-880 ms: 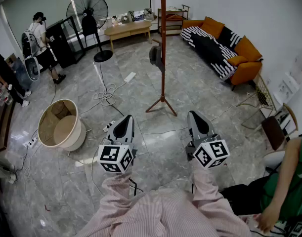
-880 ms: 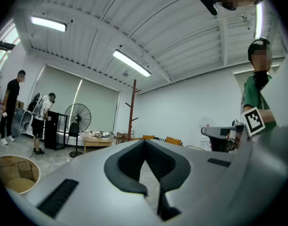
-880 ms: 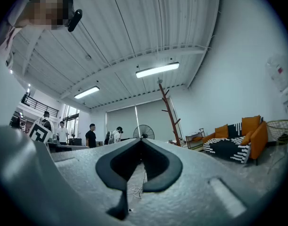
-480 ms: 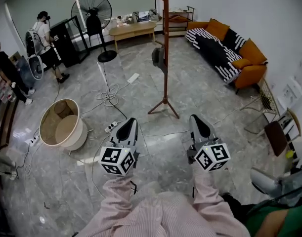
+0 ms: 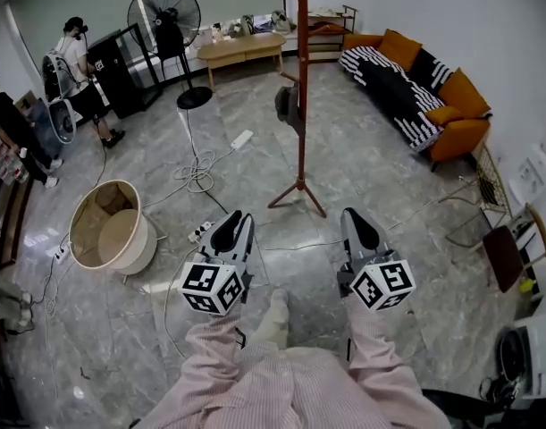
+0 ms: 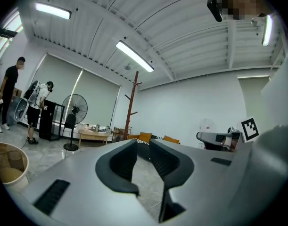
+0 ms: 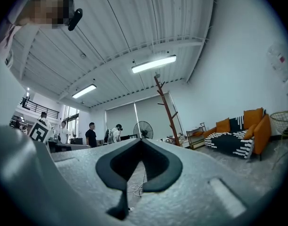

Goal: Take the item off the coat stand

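Observation:
A reddish-brown wooden coat stand (image 5: 301, 88) rises from the grey floor ahead of me, and a dark item (image 5: 288, 105) hangs from a peg on its left side. Both grippers are held low and well short of the stand. My left gripper (image 5: 232, 219) points at it with its jaws slightly apart and nothing between them (image 6: 144, 142). My right gripper (image 5: 351, 215) has its jaw tips closed together and is empty (image 7: 141, 140). The stand also shows far off in the left gripper view (image 6: 131, 102) and in the right gripper view (image 7: 167, 109).
A round beige basket (image 5: 112, 229) stands at the left, with cables (image 5: 194, 172) and a power strip beside it. A floor fan (image 5: 165, 25), a wooden table (image 5: 246, 50) and two people (image 5: 80, 70) are at the back. An orange sofa (image 5: 415, 88) lines the right wall.
The view has shifted a little toward the stand. The person in green at the right edge has left the picture. A foot now shows between the grippers, which keep their pose.

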`<action>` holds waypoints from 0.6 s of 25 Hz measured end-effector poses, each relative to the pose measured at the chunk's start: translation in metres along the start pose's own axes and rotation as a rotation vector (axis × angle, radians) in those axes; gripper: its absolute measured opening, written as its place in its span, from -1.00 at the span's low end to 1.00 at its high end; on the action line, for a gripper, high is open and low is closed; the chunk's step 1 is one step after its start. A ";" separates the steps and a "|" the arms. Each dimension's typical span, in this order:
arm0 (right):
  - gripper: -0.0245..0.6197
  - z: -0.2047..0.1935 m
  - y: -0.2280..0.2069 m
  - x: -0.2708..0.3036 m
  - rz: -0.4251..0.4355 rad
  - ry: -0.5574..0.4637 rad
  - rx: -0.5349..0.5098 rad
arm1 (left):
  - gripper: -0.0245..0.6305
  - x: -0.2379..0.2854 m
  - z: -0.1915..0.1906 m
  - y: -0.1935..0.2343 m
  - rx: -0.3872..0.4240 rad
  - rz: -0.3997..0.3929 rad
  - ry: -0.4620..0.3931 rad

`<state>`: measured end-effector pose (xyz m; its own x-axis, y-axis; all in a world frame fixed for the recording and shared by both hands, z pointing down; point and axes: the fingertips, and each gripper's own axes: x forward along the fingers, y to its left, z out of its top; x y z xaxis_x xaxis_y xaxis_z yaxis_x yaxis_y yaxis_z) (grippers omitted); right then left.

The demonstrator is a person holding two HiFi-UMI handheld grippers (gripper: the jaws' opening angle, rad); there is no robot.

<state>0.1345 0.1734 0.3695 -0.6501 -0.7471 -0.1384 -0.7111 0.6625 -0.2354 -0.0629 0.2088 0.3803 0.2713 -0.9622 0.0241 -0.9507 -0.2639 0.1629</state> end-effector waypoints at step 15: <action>-0.91 -0.007 -0.078 0.151 -0.043 0.010 -0.001 | -0.51 0.159 0.013 0.086 -0.020 -0.045 0.028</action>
<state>0.0899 0.0087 0.3743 -0.6216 -0.7743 -0.1187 -0.7387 0.6298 -0.2400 -0.1040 0.0325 0.3850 0.3184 -0.9470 0.0435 -0.9342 -0.3056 0.1841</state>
